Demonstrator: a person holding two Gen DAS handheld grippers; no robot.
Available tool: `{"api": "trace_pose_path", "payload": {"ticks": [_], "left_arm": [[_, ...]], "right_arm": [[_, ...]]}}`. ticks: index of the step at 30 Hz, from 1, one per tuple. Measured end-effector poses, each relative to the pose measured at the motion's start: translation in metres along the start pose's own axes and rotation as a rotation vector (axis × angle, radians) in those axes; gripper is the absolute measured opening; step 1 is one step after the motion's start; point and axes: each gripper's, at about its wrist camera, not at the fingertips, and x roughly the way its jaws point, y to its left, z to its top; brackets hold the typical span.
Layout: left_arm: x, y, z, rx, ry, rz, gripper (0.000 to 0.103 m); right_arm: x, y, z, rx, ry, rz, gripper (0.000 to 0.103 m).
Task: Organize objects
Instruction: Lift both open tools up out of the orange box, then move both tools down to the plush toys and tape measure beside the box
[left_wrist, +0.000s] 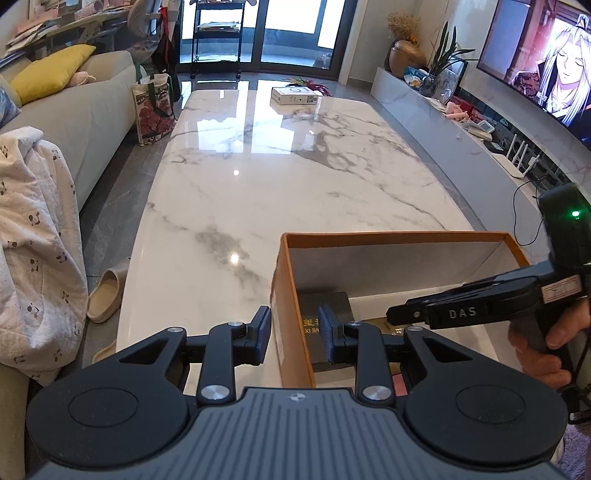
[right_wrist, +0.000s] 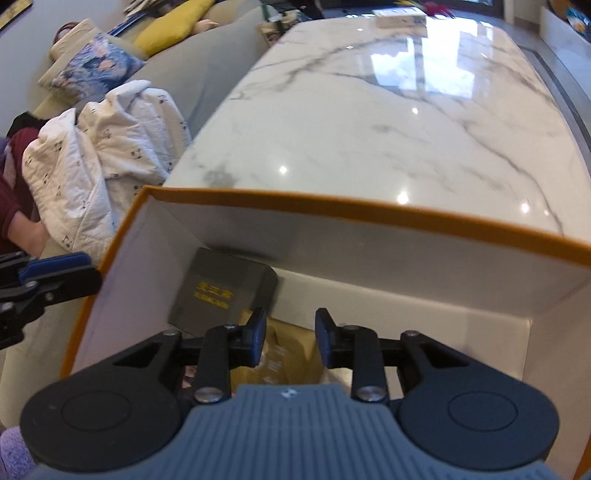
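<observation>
The orange-rimmed cardboard box (right_wrist: 369, 212) stands on the near end of the marble counter (left_wrist: 258, 177), and inside it a dark gift box with gold lettering (right_wrist: 218, 291) lies tilted against the left wall, next to a tan paper packet (right_wrist: 284, 354) on the floor of the box. The right hand-held gripper (right_wrist: 290, 341) reaches down into the box with its jaws spread apart; the packet lies beneath and between them, and no pad appears to press on it, so I judge it released and not held. The left hand-held gripper (left_wrist: 293, 332) straddles the box's left wall (left_wrist: 286, 295), one finger outside and one inside; its pads stand apart from the cardboard, so whether it steadies the box at all is doubtful. The main risk from here, as I judge it, is the right hand-held gripper catching the packet or the tilted gift box on its way out and dragging them askew. A second is the light box sliding on the glossy counter if either finger bumps its wall, since nothing clamps it.
</observation>
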Motion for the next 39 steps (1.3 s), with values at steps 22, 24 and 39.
{"api": "trace_pose_path", "payload": {"ticks": [22, 24, 39], "left_arm": [[-0.086, -0.054, -0.052, 0.061, -0.087, -0.083, 0.032], [-0.095, -0.062, -0.065, 0.065, -0.087, -0.105, 0.032], [-0.096, -0.084, -0.162, 0.002, -0.058, -0.12, 0.048]], "right_arm": [[-0.129, 0.053, -0.082, -0.202, -0.283, 0.018, 0.037], [-0.149, 0.055, -0.107, -0.205, -0.332, 0.03, 0.04], [-0.131, 0.04, -0.251, -0.141, -0.418, -0.087, 0.042]]}}
